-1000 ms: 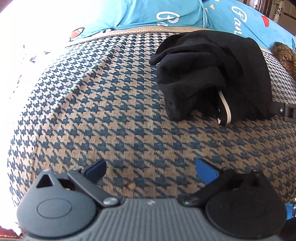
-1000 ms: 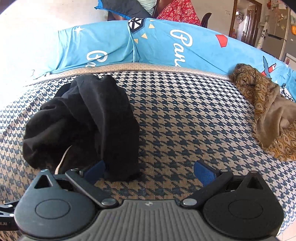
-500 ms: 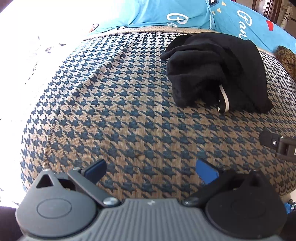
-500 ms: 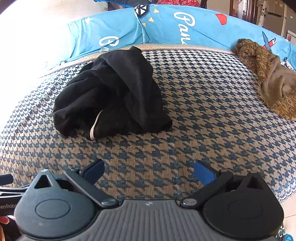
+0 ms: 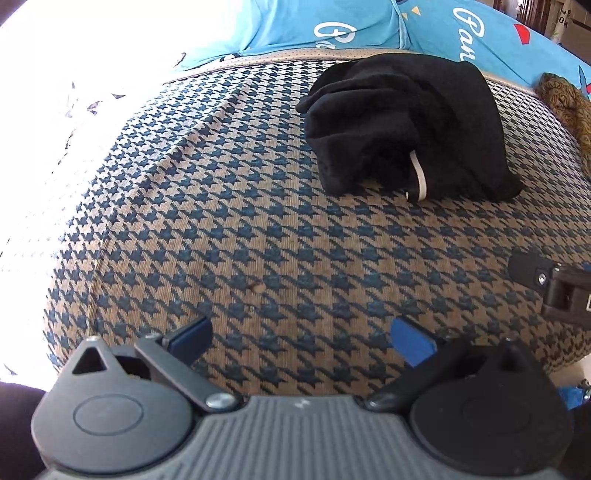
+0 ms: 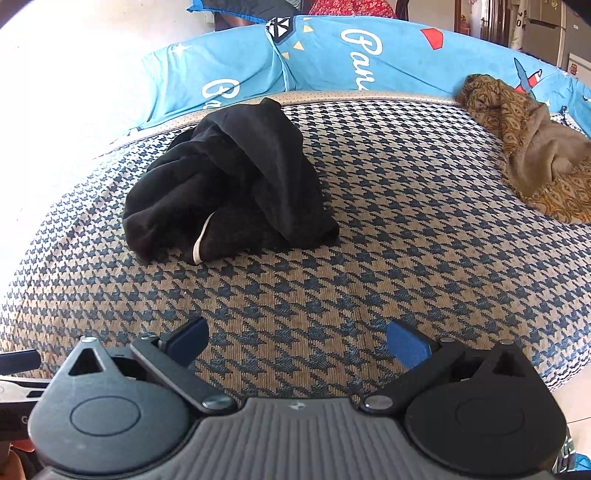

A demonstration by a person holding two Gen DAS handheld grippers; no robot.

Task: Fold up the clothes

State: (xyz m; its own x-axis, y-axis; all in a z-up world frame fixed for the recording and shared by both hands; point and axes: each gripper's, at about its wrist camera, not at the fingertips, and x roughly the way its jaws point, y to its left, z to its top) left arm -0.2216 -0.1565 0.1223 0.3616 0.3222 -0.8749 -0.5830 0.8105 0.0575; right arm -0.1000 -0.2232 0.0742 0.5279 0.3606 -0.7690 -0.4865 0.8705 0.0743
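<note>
A crumpled black garment [image 5: 402,125] [image 6: 229,188] with a white band showing lies in a heap on the blue-and-tan houndstooth bed cover [image 5: 240,229] [image 6: 388,258]. My left gripper [image 5: 301,338] hovers open near the bed's front edge, well short of the garment, with nothing between its blue pads. My right gripper [image 6: 297,341] is also open and empty, back from the garment, which lies ahead and to its left. Part of the right gripper's body [image 5: 554,288] shows at the right edge of the left wrist view.
Blue printed pillows [image 6: 295,59] [image 5: 332,26] line the far edge of the bed. A crumpled brown patterned cloth [image 6: 532,147] [image 5: 569,107] lies at the far right. Bright glare washes out the left side. A doorway and a fridge show beyond at the right.
Both grippers have pulled back from the black garment toward the bed's front edge. The right gripper, close beside the garment one second ago, now stands clear of it. The garment stays heaped.
</note>
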